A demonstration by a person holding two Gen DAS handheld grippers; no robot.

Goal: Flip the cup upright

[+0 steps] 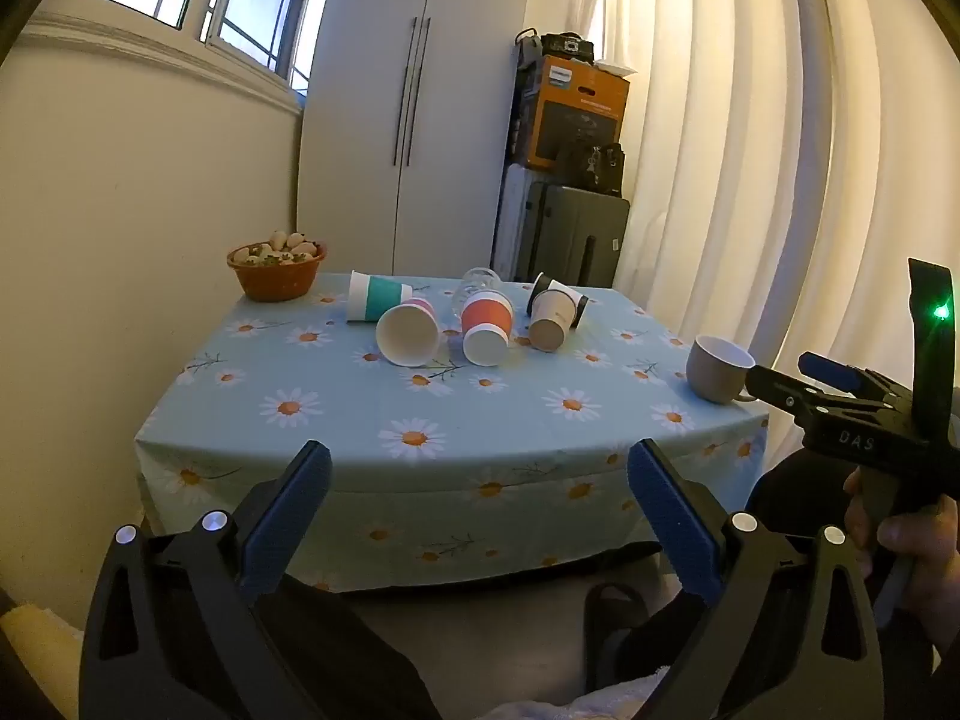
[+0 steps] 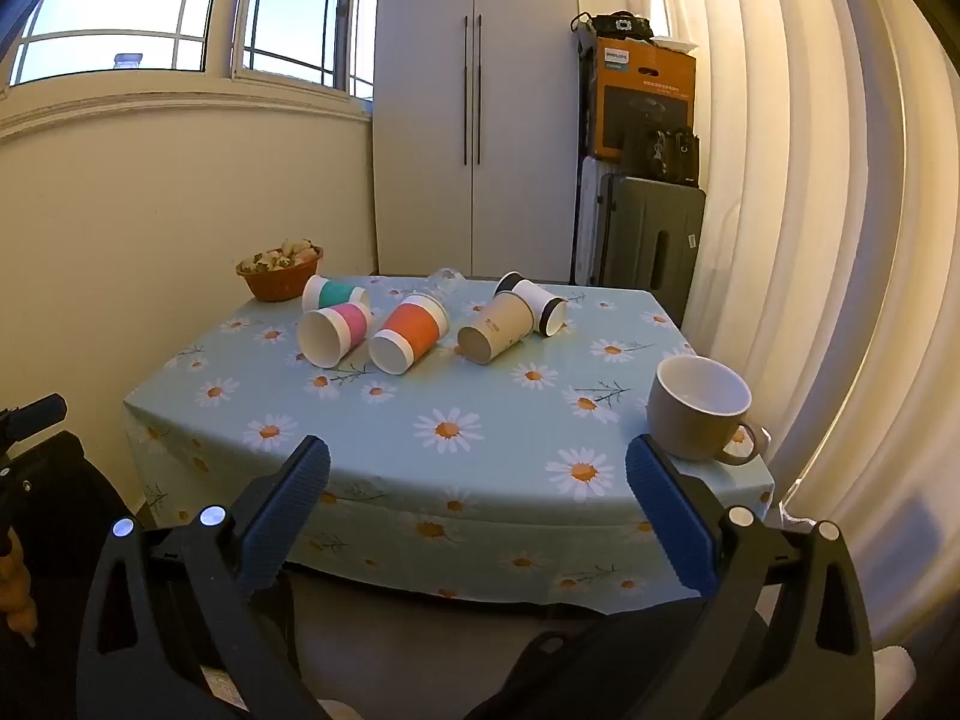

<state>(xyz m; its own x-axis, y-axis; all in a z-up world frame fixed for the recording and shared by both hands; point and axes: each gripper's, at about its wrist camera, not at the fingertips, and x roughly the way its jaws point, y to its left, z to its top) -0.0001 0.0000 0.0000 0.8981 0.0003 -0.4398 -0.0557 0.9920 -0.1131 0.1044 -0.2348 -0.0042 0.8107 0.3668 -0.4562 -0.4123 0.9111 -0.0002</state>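
Several paper cups lie on their sides on the daisy-print table (image 1: 360, 414) (image 2: 372, 450): a teal one (image 1: 378, 295) (image 2: 336, 293), a pink one (image 1: 411, 330) (image 2: 336, 333), an orange one (image 1: 487, 324) (image 2: 411, 333), a tan one (image 1: 551, 318) (image 2: 498, 327) and a black-banded one (image 1: 561, 294) (image 2: 540, 303). A clear glass (image 1: 477, 285) (image 2: 444, 279) lies behind them. A grey mug (image 1: 717, 369) (image 2: 699, 408) stands upright at the near right corner. My left gripper (image 1: 480, 468) is open and empty, off the table's near edge. My right gripper (image 2: 477, 465) is open and empty, in front of the near edge; its side shows in the left wrist view (image 1: 840, 390).
An orange bowl (image 1: 277, 273) (image 2: 279, 276) of food sits at the far left corner by the wall. A white cabinet (image 1: 414, 120), stacked boxes and suitcases (image 1: 570, 180) stand behind the table. Curtains (image 2: 810, 210) hang on the right.
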